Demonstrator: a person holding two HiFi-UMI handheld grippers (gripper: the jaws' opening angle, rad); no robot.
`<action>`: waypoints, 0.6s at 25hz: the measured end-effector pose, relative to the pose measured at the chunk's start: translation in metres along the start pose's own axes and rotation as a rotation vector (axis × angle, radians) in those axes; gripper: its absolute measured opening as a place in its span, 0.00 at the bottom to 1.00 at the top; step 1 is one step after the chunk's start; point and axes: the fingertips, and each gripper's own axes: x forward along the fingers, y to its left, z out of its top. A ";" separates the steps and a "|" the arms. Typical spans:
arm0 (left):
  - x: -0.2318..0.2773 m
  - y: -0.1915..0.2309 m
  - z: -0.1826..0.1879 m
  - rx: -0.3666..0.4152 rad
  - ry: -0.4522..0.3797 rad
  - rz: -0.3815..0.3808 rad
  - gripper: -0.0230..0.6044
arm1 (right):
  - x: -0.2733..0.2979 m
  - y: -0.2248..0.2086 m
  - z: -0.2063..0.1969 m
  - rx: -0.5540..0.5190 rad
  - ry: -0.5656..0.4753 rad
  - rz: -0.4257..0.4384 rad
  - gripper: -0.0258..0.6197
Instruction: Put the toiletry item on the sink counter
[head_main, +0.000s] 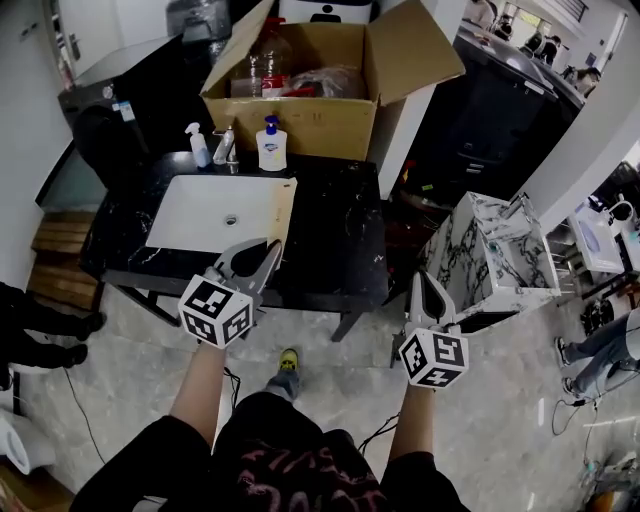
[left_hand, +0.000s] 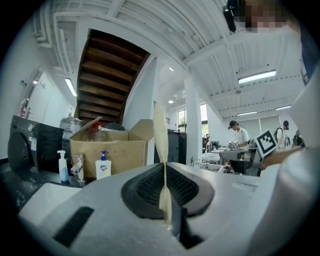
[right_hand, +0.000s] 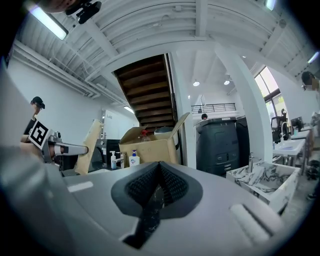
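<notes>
A thin, flat tan piece, seen edge-on as a cream strip in the left gripper view, stands upright between the jaws of my left gripper, which is shut on it. It hangs over the front of the black sink counter, beside the white basin. My right gripper is to the right, off the counter's front corner, its jaws shut with nothing between them. The right gripper view shows the tan piece at the left.
At the back of the counter stand a white soap bottle with a blue pump, a small spray bottle, a faucet and an open cardboard box. A marble basin unit is on the right.
</notes>
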 end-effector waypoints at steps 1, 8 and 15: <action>0.008 0.004 -0.001 -0.005 0.007 -0.001 0.05 | 0.008 -0.002 0.000 -0.001 0.006 0.001 0.06; 0.064 0.037 -0.005 -0.025 0.040 -0.028 0.05 | 0.062 -0.023 -0.001 0.000 0.031 -0.022 0.06; 0.127 0.075 -0.005 -0.042 0.055 -0.067 0.05 | 0.130 -0.040 0.007 -0.006 0.038 -0.043 0.06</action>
